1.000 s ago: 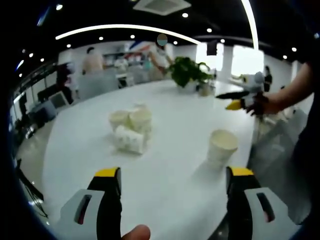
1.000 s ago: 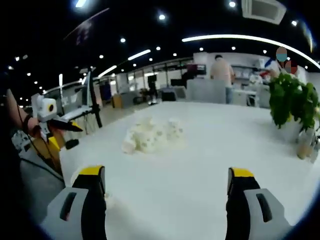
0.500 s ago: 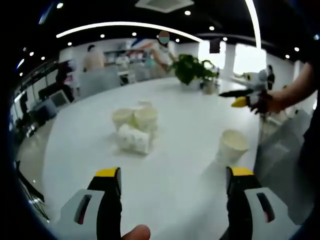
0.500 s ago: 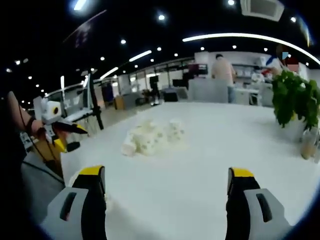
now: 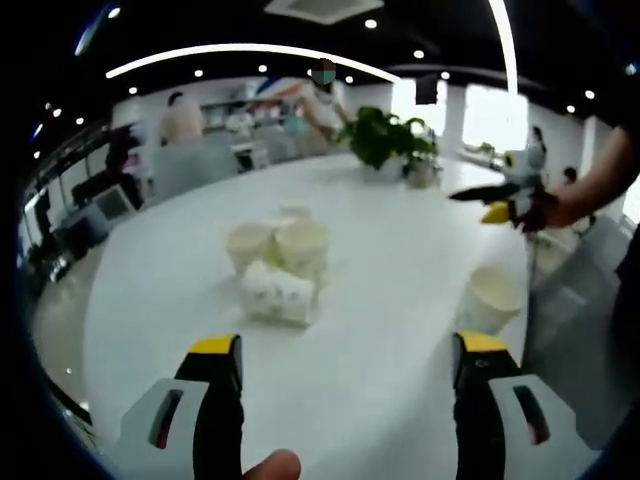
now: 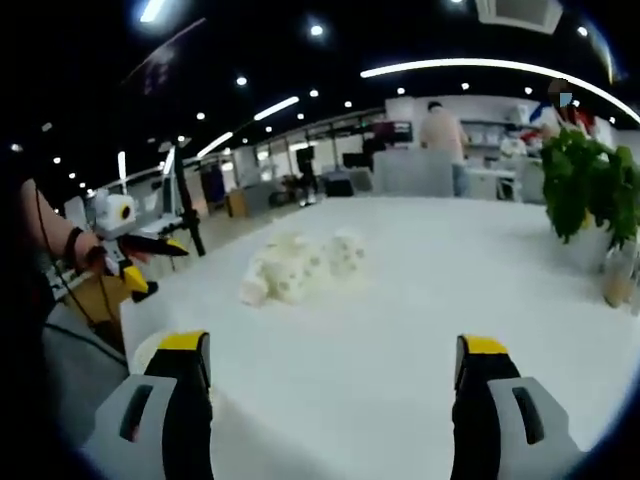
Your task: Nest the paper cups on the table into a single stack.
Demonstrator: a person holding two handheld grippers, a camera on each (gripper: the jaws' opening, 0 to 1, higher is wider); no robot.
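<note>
where ceiling lights glow, white table, paper cups

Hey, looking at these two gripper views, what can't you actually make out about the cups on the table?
- Cup cluster, right gripper view: blurred and overexposed, so the count is unclear.
- Cup cluster, left gripper view: front cups hide those behind; some may already be nested.
- Lone cup, left gripper view: inside hidden by its wall.
- Pale object at the table edge, right gripper view: mostly hidden behind the right gripper's jaw.
</note>
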